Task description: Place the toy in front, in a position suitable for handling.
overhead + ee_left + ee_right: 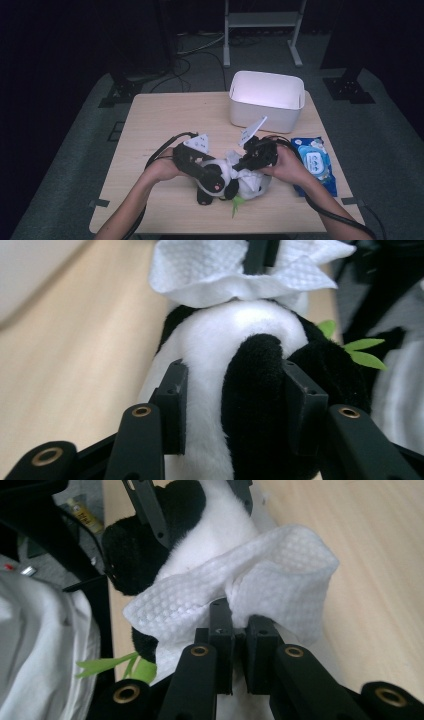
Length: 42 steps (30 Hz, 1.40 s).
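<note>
My left tool [235,405] clamps the plush panda [217,178] lying near the table's [150,125] front edge; my right tool [240,630] pinches a white wipe [270,575] against the panda. White bin [266,100] stands behind.

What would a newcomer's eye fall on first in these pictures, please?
Probably the plush panda at the near middle of the table, clamped by the left gripper, while the right gripper pinches a white wipe against it. Next, the white bin at the far edge and the blue wipes pack on the right.
</note>
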Each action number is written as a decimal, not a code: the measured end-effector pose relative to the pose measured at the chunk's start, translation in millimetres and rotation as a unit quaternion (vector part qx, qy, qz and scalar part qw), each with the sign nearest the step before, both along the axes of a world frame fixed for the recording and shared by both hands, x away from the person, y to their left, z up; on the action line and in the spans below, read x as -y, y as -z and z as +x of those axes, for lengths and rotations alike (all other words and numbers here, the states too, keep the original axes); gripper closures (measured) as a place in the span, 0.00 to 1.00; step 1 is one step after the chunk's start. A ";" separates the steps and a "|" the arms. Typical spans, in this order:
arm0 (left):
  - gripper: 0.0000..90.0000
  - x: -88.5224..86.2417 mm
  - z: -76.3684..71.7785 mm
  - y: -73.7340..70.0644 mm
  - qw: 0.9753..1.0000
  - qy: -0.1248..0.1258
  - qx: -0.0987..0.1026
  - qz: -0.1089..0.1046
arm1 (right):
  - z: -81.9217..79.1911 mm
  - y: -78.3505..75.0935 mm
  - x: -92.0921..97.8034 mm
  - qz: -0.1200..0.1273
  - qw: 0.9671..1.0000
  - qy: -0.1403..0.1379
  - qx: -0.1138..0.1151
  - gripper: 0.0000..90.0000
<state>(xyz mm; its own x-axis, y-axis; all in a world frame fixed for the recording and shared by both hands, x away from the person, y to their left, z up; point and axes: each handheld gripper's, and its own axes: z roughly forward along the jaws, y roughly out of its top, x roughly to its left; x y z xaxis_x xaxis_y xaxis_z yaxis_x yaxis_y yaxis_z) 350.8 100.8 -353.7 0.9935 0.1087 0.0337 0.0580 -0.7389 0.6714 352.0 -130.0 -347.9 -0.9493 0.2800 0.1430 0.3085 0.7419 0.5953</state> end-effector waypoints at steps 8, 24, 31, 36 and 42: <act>0.59 -2.7 6.2 0.4 1.000 0.008 0.030 0.002 | 11.8 2.8 1.5 0.006 1.000 0.009 -0.007 0.93; 0.23 -13.8 -10.2 2.6 0.998 -0.015 -0.025 -0.050 | 7.8 10.9 5.5 0.008 1.000 0.009 -0.023 0.93; 0.20 -12.9 -12.3 9.1 0.998 -0.012 -0.028 -0.046 | -3.8 15.8 7.8 0.013 1.000 0.002 -0.024 0.93; 0.20 -13.9 -11.9 9.8 0.999 -0.018 -0.015 -0.040 | -10.8 20.5 5.0 0.014 0.999 -0.008 -0.032 0.93; 0.20 -15.5 -11.0 8.6 0.999 -0.022 -0.012 -0.039 | -16.7 26.8 1.3 0.018 0.999 -0.017 -0.039 0.94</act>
<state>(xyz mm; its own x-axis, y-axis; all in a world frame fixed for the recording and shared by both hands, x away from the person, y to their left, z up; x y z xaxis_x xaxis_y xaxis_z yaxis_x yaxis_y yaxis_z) 339.9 116.3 -362.3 0.9881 0.1535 0.0002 0.1055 -0.6805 0.7251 335.3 -131.3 -374.7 -0.9439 0.2409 0.2260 0.3296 0.7317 0.5966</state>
